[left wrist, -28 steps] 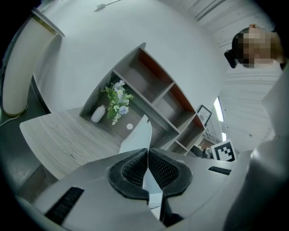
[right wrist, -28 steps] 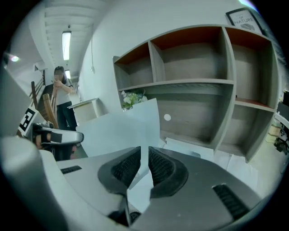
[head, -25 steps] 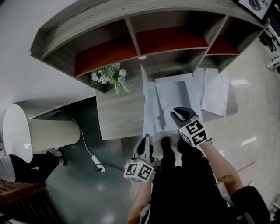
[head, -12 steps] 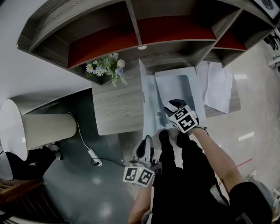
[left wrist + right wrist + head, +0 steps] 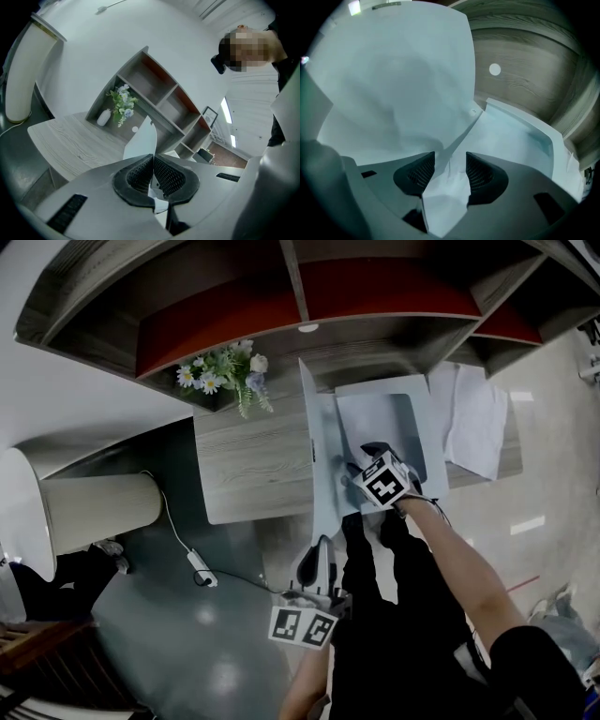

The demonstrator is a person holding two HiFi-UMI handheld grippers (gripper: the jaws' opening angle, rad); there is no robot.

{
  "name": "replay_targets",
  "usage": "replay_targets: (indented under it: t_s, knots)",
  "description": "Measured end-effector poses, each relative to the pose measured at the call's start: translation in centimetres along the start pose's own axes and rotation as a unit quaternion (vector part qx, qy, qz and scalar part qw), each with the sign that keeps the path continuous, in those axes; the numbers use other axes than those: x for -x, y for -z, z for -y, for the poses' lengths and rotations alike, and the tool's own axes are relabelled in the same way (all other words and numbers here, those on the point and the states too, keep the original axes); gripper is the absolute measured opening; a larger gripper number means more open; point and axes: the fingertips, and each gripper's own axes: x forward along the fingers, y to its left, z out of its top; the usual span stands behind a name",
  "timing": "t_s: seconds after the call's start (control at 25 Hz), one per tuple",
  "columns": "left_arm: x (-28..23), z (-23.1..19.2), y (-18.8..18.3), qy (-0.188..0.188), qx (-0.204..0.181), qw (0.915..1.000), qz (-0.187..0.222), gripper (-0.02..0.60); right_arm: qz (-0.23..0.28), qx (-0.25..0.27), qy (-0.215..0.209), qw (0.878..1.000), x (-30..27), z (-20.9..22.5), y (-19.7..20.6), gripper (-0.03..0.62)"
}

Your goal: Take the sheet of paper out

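Note:
A pale open folder (image 5: pixel 328 484) lies on the wooden desk (image 5: pixel 253 465), its cover (image 5: pixel 307 409) standing up along the left side. A white sheet of paper (image 5: pixel 384 423) rests inside it. My right gripper (image 5: pixel 361 463) points down into the folder. Its jaws are opening, and the sheet's crumpled edge (image 5: pixel 445 187) sits loose between the pads (image 5: pixel 480 171) without being pressed. My left gripper (image 5: pixel 317 545) is at the desk's front edge with its jaws together (image 5: pixel 153 161), apparently pinching the thin near edge of the cover (image 5: pixel 143 140).
A shelf unit (image 5: pixel 309 306) with red backs rises behind the desk. A vase of flowers (image 5: pixel 220 376) stands at the back left. Loose white papers (image 5: pixel 473 423) lie on the right. A lamp shade (image 5: pixel 84 512) and a cable (image 5: pixel 192 559) are on the floor at the left.
My right gripper has come down and forward into the folder, onto the sheet. The left gripper has stayed at the desk's front edge.

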Motion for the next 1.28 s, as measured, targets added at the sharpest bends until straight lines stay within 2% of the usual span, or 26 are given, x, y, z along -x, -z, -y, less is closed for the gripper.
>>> replay_targets:
  t_s: [0.4, 0.8, 1.12, 1.28]
  knots:
    - [0.1, 0.1, 0.2, 0.002, -0.015, 0.9999, -0.006, 0.015, -0.033, 0.014, 0.013, 0.999, -2.5, 0.9, 1.6, 0.173]
    - [0.0, -0.1, 0.1, 0.006, -0.017, 0.9998, -0.013, 0.015, -0.035, 0.005, 0.043, 0.998, -2.1, 1.8, 2.0, 0.037]
    - [-0.1, 0.1, 0.2, 0.013, -0.016, 0.9997, -0.016, 0.016, -0.034, 0.006, 0.055, 0.998, -1.5, 1.9, 2.0, 0.014]
    - [-0.2, 0.1, 0.1, 0.015, -0.017, 0.9996, -0.017, 0.015, -0.023, -0.015, 0.047, 0.998, -0.6, 1.8, 1.7, 0.012]
